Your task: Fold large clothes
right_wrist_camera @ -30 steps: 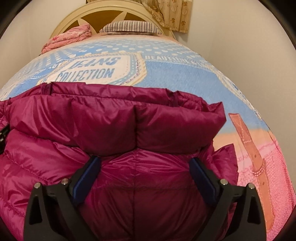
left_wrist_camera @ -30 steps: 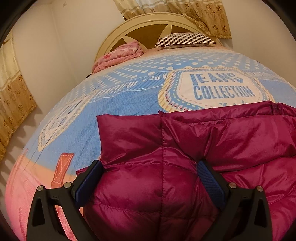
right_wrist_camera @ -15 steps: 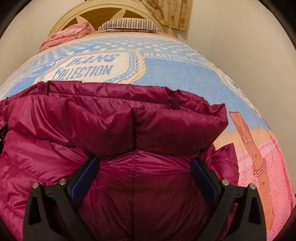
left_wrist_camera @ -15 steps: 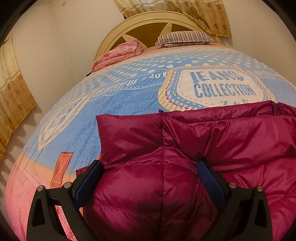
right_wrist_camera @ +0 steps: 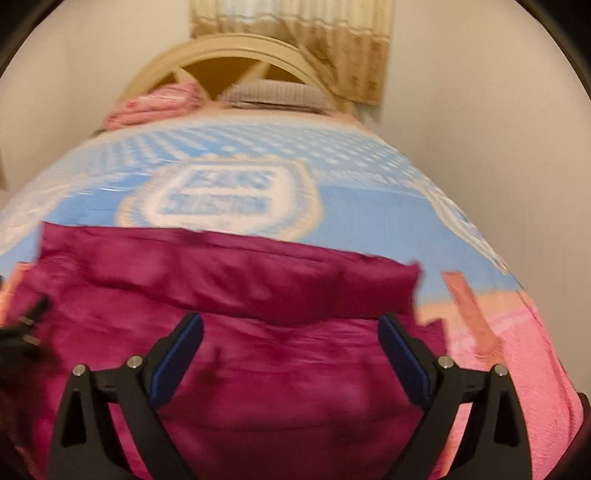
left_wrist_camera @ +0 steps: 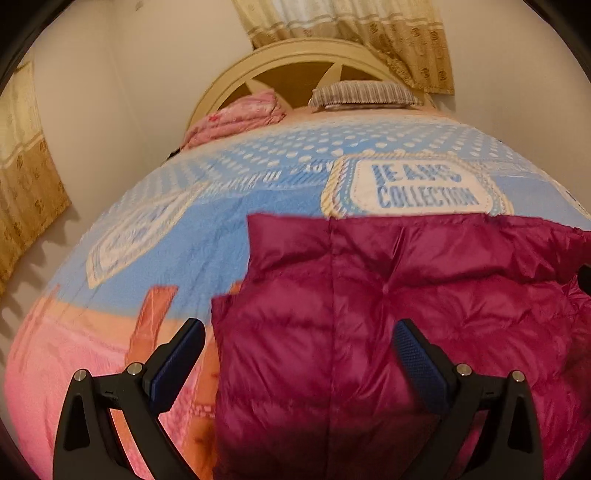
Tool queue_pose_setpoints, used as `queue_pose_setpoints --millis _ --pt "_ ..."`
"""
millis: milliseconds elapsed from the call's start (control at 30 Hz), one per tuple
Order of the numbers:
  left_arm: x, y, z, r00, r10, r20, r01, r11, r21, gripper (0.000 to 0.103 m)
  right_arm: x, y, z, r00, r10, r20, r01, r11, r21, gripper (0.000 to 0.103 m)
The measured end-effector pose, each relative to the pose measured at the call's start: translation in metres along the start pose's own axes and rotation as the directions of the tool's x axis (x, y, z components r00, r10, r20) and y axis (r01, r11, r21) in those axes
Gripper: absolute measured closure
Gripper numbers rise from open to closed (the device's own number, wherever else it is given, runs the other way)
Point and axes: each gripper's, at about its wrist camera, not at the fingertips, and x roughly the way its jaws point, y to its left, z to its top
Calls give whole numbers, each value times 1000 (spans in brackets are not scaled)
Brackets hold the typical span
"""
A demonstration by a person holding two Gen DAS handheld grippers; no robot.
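A magenta quilted down jacket (left_wrist_camera: 388, 314) lies folded on the bed, with a doubled-over band along its far edge; it also shows in the right wrist view (right_wrist_camera: 258, 314). My left gripper (left_wrist_camera: 299, 354) is open and empty, raised above the jacket's left part, its left finger over the blanket. My right gripper (right_wrist_camera: 290, 349) is open and empty, raised above the jacket's right part. The right wrist view is blurred. The left gripper's black tip (right_wrist_camera: 26, 332) shows at that view's left edge.
The bed is covered by a blue and pink "JEANS COLLECTION" blanket (left_wrist_camera: 221, 206). A folded pink quilt (left_wrist_camera: 236, 118) and a striped pillow (left_wrist_camera: 362, 94) lie by the cream headboard (left_wrist_camera: 295, 59). Walls stand close on both sides; curtains (left_wrist_camera: 351, 29) hang behind.
Both grippers have pulled back and up from the jacket, still open. The jacket looks smaller and lower in both views. The left view has shifted left, off the jacket's edge.
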Motion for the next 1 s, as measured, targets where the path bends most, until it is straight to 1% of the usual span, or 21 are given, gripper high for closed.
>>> queue_pose_setpoints --millis 67,100,167,200,233,300,400,467,667,700,733,767,833,867,900,933,1000 --pt "11 0 -5 999 6 -36 -6 1000 -2 1 5 21 0 1000 5 -11 -5 1000 -30 5" --pt "15 0 -8 999 4 -42 -4 1000 -5 1 13 33 -4 1000 -11 -17 10 998 -59 6" --pt "20 1 -12 999 -15 -47 14 1000 -20 1 29 42 -11 998 -39 -44 36 996 -80 8" --pt "20 3 -14 999 -28 -44 27 999 -34 1 41 44 -17 996 -40 -75 34 997 -76 9" --pt "21 4 -14 998 -37 -42 35 998 -43 1 47 43 -20 996 -37 -86 31 997 -64 9" --pt "25 5 -16 997 -56 -47 53 997 -60 1 53 41 -23 995 -36 -93 31 998 -54 8" --pt "29 9 -18 995 -84 -58 78 992 -95 1 61 48 -24 993 -48 -110 39 996 -82 7" --pt "30 10 -19 994 -87 -61 80 992 -102 1 66 49 -24 991 -49 -122 38 995 -87 7" --pt "25 8 -19 995 -64 -71 57 994 -89 1 66 48 -27 990 -50 -130 40 996 -86 6" --pt "17 12 -19 996 -50 -80 42 995 -93 1 64 48 -28 990 -52 -131 41 996 -85 6" --pt "6 18 -20 996 -47 -70 39 994 -104 1 61 48 -28 989 -49 -136 37 996 -86 6" --pt "-11 25 -23 998 -55 -38 51 992 -117 1 55 47 -28 989 -38 -142 26 996 -86 6" --pt "-38 40 -32 997 -76 12 77 988 -135 1 27 40 -32 994 -2 -105 -3 999 -47 7" --pt "-47 46 -37 996 -88 19 90 986 -144 1 13 39 -36 997 8 -81 -11 999 -36 6" --pt "-54 52 -44 995 -101 16 103 983 -153 1 -8 39 -43 999 22 -42 -24 999 -37 4" --pt "-58 58 -53 993 -116 6 116 979 -169 1 -21 40 -48 999 27 -20 -28 999 -39 3" --pt "-55 64 -68 991 -131 -25 123 972 -199 1 -42 48 -63 999 47 6 -46 998 -50 3"
